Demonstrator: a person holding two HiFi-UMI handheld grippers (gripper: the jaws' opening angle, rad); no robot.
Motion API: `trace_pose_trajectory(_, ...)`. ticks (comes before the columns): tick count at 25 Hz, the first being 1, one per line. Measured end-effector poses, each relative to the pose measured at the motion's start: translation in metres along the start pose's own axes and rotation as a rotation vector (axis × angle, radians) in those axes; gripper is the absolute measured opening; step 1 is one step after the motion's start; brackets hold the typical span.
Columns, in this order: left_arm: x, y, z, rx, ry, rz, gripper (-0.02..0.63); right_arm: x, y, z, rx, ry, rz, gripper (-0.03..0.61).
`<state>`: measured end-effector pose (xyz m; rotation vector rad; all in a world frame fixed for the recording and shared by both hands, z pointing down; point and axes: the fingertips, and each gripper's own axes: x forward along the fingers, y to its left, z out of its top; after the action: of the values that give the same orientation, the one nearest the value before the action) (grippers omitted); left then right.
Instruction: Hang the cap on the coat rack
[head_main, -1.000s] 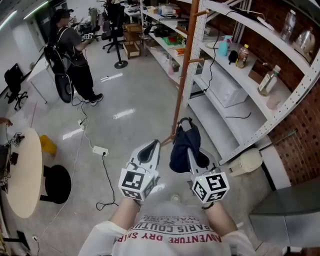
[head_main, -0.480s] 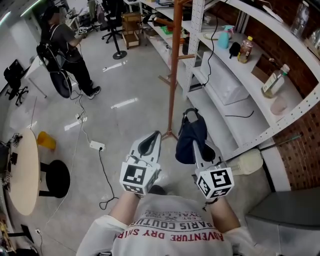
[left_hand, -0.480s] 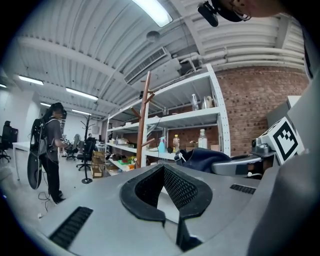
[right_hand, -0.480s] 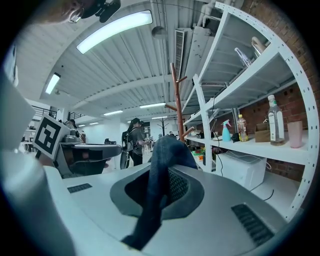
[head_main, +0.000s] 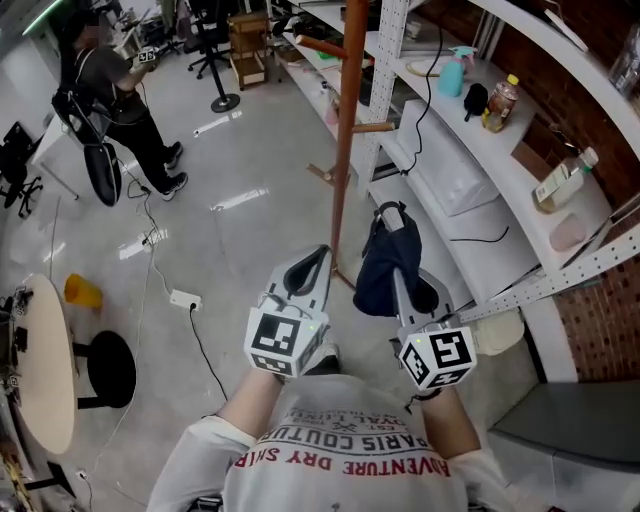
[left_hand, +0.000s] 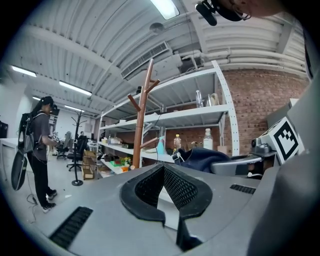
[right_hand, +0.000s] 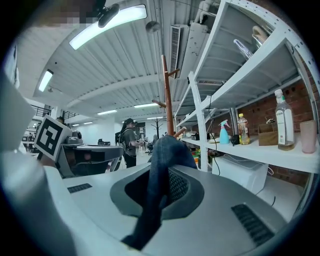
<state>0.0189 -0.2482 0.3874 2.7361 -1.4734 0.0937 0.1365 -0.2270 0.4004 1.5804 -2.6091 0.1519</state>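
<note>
Carry step, I judged: right gripper (head_main: 392, 213) was clamped on the cap (head_main: 383, 268), and left gripper (head_main: 316, 262) was closed and empty. The coat rack (head_main: 343, 130) stood at twelve o'clock. Next it needed lifting over a peg (head_main: 374, 127).

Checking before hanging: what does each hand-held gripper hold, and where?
Right hand-held gripper pinches the dark blue fabric cap by a cloth fold; left hand-held gripper holds nothing.
</note>
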Motion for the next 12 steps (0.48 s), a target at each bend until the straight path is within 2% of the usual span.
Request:
trace_pose_trajectory(7,0.051,0.036,0.002,-0.006,-0.002,-0.040,0.005,0.053,-0.026,0.019,-0.013,-0.027,-0.036,0.025)
trace_pose_trajectory(12,0.071,0.045,0.001,-0.015,0.001,-0.045,0.005,0.075,-0.037,0.037,-0.035,-0.054,-0.023,0.025)
